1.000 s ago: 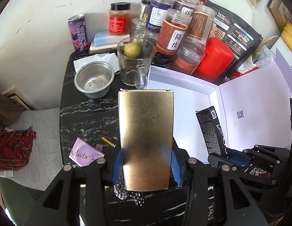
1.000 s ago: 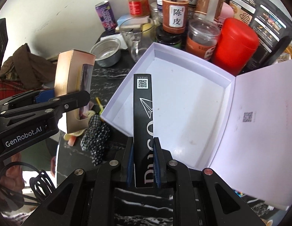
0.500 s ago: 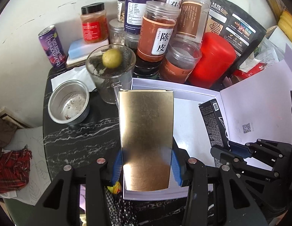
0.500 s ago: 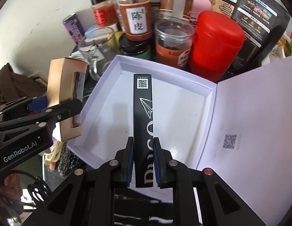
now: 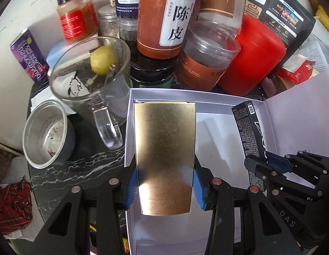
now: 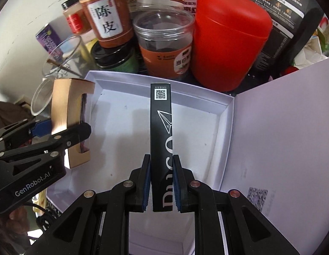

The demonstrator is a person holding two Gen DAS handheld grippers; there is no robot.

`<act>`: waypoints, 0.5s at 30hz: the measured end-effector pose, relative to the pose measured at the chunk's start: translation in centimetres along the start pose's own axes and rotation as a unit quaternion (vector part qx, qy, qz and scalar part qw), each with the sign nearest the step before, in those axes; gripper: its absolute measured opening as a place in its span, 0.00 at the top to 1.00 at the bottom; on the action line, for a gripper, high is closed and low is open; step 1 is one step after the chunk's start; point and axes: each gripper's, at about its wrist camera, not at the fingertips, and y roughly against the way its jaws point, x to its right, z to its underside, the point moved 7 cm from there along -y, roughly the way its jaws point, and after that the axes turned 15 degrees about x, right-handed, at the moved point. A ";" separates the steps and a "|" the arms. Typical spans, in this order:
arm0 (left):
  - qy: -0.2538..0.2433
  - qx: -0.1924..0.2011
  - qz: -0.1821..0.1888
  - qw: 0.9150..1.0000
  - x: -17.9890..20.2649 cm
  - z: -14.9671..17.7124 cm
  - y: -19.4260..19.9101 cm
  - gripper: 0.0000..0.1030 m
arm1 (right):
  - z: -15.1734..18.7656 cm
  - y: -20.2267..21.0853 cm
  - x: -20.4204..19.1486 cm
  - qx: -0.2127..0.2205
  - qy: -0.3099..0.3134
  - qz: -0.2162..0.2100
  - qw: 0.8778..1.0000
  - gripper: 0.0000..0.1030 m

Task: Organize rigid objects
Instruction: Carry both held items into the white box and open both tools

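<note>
The left gripper [image 5: 165,188] is clamped on a flat gold-coloured metallic cardboard box [image 5: 164,155], its blue pads pressing the box's two long edges near the lower end. The box runs straight out ahead of the jaws over the open white rectangular cardboard gift box [image 5: 206,94]; its broad face hides most of the tray floor beyond the fingertips, and whether its far end touches that floor cannot be told. In the right wrist view the gold box [image 6: 66,114] shows edge-on with a cut-out window whose contents are too dark to make out.

The right gripper [image 6: 161,182] is closed tight on a long slim black carton with a white paper-plane drawing and a QR code [image 6: 161,131]. The carton sticks out forward between the pads and reaches toward the tray's far wall [image 6: 164,80]; its printed lettering is partly covered by the pads. Whether its tip rests on the tray is unclear. From the left wrist view the same carton [image 5: 249,131] stands to the right of the left jaws, its lower part hidden behind the right gripper's black fingers [image 5: 270,170].

To the right of the right jaws lies the gift box's hinged lid, cut off by the frame. Beyond both sets of jaws, past the tray, stand a red plastic canister [image 6: 230,42], an amber labelled jar [image 5: 166,19] with its top cut off, and a clear glass mug holding a yellow-green fruit [image 5: 90,72].
</note>
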 end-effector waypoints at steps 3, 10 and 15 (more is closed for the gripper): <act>-0.003 -0.007 -0.001 1.000 -0.2 -0.1 -1.0 0.58 | -0.1 -0.9 0.3 0.000 -0.002 0.006 1.000 0.82; -0.028 -0.015 -0.012 0.999 0.9 -0.2 -2.4 0.58 | -0.1 -2.6 0.7 -0.004 -0.005 0.015 1.000 0.82; -0.022 -0.028 -0.016 0.999 0.7 0.0 -3.3 0.58 | 0.0 -2.9 1.2 -0.002 -0.006 0.028 1.000 0.82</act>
